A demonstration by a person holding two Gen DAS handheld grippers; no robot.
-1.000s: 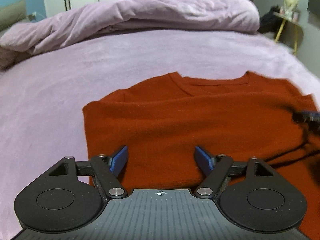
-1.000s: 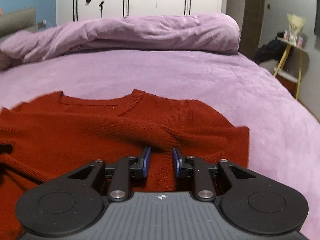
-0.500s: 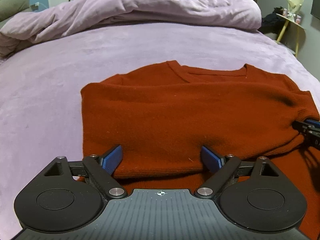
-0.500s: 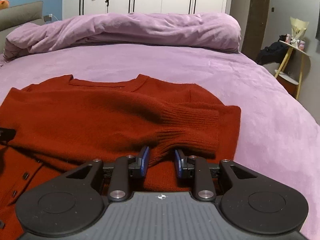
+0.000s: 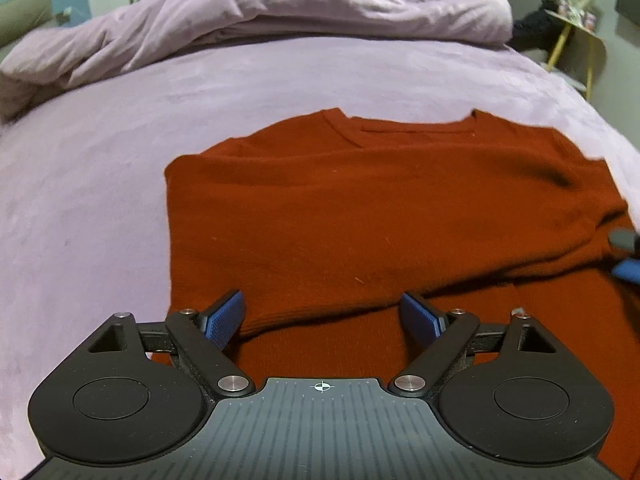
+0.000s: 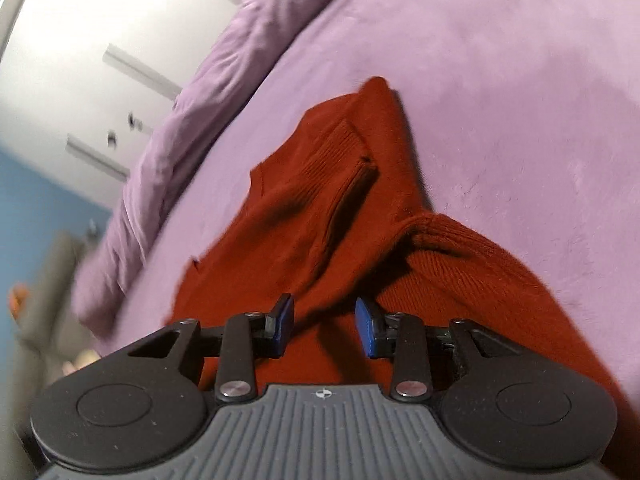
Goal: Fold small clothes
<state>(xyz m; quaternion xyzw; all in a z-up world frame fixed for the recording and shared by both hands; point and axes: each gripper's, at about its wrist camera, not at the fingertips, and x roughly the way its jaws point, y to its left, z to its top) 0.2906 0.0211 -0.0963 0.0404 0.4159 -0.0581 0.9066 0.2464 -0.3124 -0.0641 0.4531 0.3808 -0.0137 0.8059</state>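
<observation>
A rust-red knitted sweater [image 5: 360, 208] lies flat on the bed, neckline away from me, with a sleeve [image 5: 400, 256] folded across its body. My left gripper [image 5: 324, 316] stands open and wide just above the sleeve's near edge, touching nothing. In the right wrist view the picture is tilted. My right gripper [image 6: 325, 326] hovers over the sweater [image 6: 320, 200] beside a ribbed cuff [image 6: 448, 248]; its jaws are opening, with knit in the gap but neither pad pressing on it. The right gripper [image 5: 624, 255] also shows at the right edge of the left wrist view.
The bed has a lilac cover [image 5: 100, 180], with a bunched lilac duvet [image 5: 280, 12] along its far end. White wardrobe doors [image 6: 80, 40] stand behind. A small yellow-legged side table [image 5: 576, 28] is beyond the bed's right side.
The right gripper rolled hard, so its view tilts, and its jaws widened off the sleeve fold they pinched. The left jaws spread wider. The sleeve now lies across the sweater's body.
</observation>
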